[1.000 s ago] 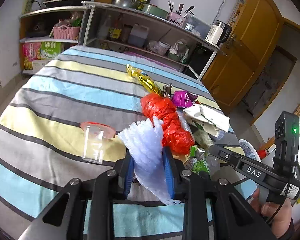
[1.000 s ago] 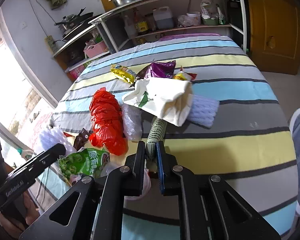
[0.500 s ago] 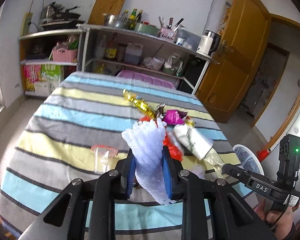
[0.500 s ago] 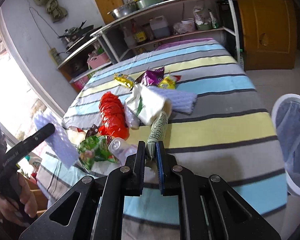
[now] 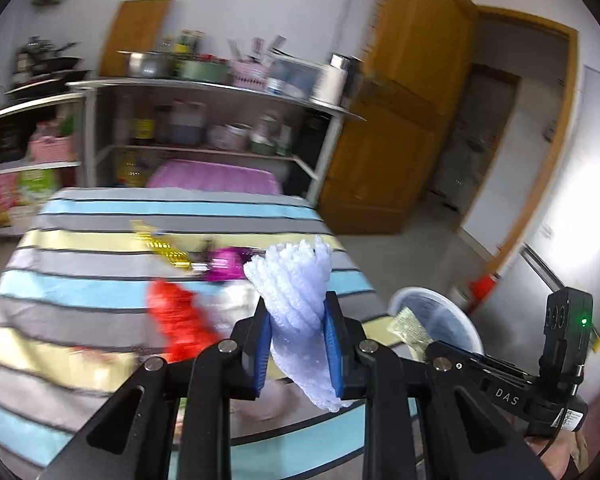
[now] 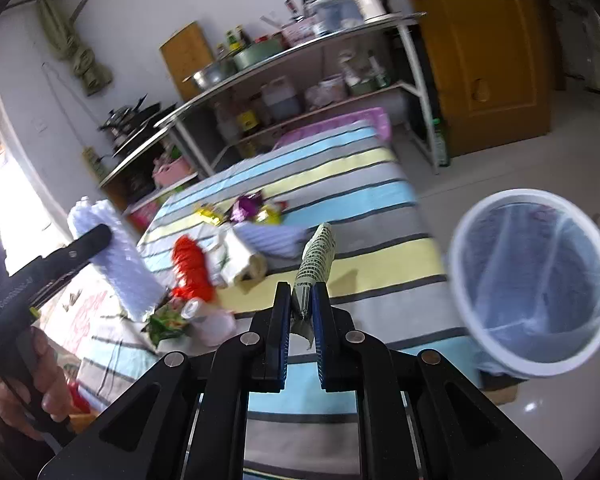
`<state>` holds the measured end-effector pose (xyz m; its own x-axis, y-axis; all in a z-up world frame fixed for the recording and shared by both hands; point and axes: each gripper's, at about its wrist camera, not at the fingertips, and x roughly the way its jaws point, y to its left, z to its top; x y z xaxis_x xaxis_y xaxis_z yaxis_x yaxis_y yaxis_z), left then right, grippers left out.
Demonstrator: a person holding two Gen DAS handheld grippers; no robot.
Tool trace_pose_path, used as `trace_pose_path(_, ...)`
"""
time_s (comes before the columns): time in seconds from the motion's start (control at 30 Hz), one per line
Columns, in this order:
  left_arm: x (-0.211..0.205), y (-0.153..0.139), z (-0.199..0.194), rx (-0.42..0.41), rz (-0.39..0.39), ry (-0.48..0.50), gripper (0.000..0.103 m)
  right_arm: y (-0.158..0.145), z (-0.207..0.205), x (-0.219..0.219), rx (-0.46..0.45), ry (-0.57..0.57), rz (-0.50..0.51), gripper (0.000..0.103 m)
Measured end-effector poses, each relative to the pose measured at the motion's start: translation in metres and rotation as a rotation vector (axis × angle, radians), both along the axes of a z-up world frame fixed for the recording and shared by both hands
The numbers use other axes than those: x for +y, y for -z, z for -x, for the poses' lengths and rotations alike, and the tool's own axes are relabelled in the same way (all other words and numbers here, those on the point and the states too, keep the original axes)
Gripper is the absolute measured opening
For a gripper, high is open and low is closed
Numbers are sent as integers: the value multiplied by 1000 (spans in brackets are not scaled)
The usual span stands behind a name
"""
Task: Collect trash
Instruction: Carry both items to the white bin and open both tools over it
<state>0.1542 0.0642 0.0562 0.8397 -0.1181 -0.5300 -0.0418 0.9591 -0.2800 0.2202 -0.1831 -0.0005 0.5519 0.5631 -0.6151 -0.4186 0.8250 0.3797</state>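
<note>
**Both claws loaded, lifted toward the bin**

The left claw (image 5: 298, 344) is clamped on a white foam fruit-net sleeve (image 5: 296, 304), soft and ribbed, its fluted top flaring above the blue pads and its tail hanging below them. The right claw (image 6: 301, 320) is pinched narrow on a flattened green-and-white printed wrapper (image 6: 318, 258) that stands up out of the pads.

Left of the round white plastic-lined trash bin (image 6: 532, 280) stands the striped blue, yellow and grey table (image 6: 364, 200). On it, farther from the bin, lie a crumpled red plastic bag (image 6: 190, 264), a white paper bag (image 6: 240, 258), a purple snack packet (image 6: 246, 208) and a clear plastic bottle (image 6: 210, 318).

Compared with one second earlier, both claws have risen off the table and swung toward the bin, which now fills the right side of the right wrist view. The grips on sleeve and wrapper are unchanged. The left wrist view is blurred by motion.
</note>
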Motion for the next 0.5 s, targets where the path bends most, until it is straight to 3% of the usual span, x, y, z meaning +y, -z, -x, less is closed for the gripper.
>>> trace_pose_path(0.2,-67,13,-54,34,-3,163,25,3,-10,-53,2,113,27,11)
trace_pose_path(0.5,-158,41,-103,108,-12,353,25,23,-30,-122,38,253,64,11)
